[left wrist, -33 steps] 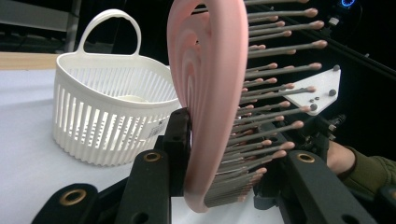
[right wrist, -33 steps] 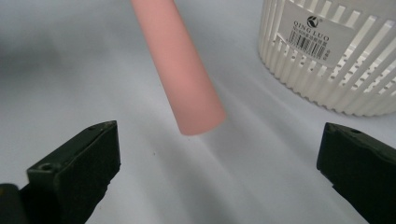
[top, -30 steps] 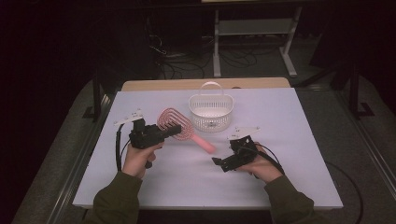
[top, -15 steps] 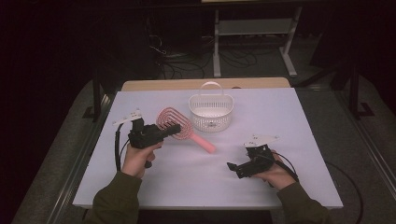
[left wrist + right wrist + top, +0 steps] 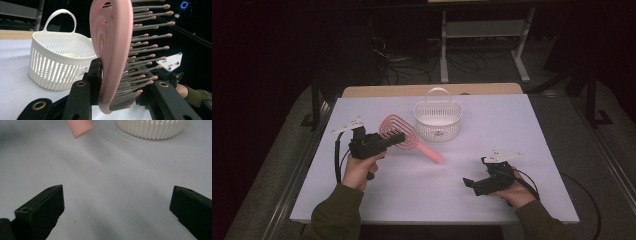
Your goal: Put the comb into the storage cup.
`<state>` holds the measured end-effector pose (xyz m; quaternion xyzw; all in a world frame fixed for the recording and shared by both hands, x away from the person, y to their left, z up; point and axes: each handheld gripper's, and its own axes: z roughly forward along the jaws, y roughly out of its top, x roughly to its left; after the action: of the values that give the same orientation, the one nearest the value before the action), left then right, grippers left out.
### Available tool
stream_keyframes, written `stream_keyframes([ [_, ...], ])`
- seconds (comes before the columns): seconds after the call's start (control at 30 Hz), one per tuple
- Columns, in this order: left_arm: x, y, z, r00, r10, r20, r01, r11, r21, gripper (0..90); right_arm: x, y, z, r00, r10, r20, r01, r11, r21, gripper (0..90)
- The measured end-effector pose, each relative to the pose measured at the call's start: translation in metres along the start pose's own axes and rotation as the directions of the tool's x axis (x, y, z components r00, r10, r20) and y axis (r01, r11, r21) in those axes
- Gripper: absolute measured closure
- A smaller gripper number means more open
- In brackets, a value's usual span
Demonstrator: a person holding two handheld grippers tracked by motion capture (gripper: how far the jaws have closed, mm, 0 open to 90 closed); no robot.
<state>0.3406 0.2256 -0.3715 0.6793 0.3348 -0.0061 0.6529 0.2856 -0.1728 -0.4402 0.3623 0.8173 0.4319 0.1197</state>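
Note:
A pink hairbrush (image 5: 398, 130) is held off the table by its round head, and its handle slopes down to the right. My left gripper (image 5: 396, 139) is shut on that head. In the left gripper view one jaw presses the brush's (image 5: 112, 50) smooth back and the other stands among the bristles, with my left gripper (image 5: 125, 81) pointing toward the white basket (image 5: 57, 62). My right gripper (image 5: 470, 186) rests low near the table's front right, open, apart from the brush. In the right gripper view my right gripper (image 5: 116, 205) has bare table between wide jaws, and the handle's tip (image 5: 80, 127) lies far ahead.
The white slatted basket (image 5: 438, 129) with a loop handle stands behind the brush at the middle back of the white tabletop (image 5: 532, 125). The basket's base (image 5: 152, 128) shows ahead of the right gripper. Dark floor, cables and a stand lie beyond the table.
My right gripper has drawn back to the right and toward the near edge, away from the brush's handle. The left gripper and the brush have stayed in place.

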Motion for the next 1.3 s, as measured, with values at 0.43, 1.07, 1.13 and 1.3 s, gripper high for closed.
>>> stream_keyframes([
  [0.43,0.002,0.007,0.001,0.9997,-0.004,0.024,0.004,0.9999,-0.012,65.1,-0.006,-0.01,-0.008,0.9997,0.022,0.009,-0.022,1.0,-0.016,0.0],
  [1.07,0.001,0.034,0.011,0.9982,0.038,0.046,-0.036,0.9985,-0.043,65.1,-0.006,-0.009,-0.007,0.9997,0.019,0.018,-0.019,0.999,-0.031,0.0],
  [1.13,0.002,0.037,0.013,0.9979,0.044,0.047,-0.042,0.9981,-0.046,65.1,-0.006,-0.009,-0.008,0.9996,0.022,0.017,-0.022,0.999,-0.032,0.0],
  [1.3,0.004,0.044,0.017,0.9975,0.049,0.051,-0.046,0.997,-0.062,65.1,-0.006,-0.009,-0.007,0.9996,0.02,0.018,-0.019,0.999,-0.032,0.0],
])
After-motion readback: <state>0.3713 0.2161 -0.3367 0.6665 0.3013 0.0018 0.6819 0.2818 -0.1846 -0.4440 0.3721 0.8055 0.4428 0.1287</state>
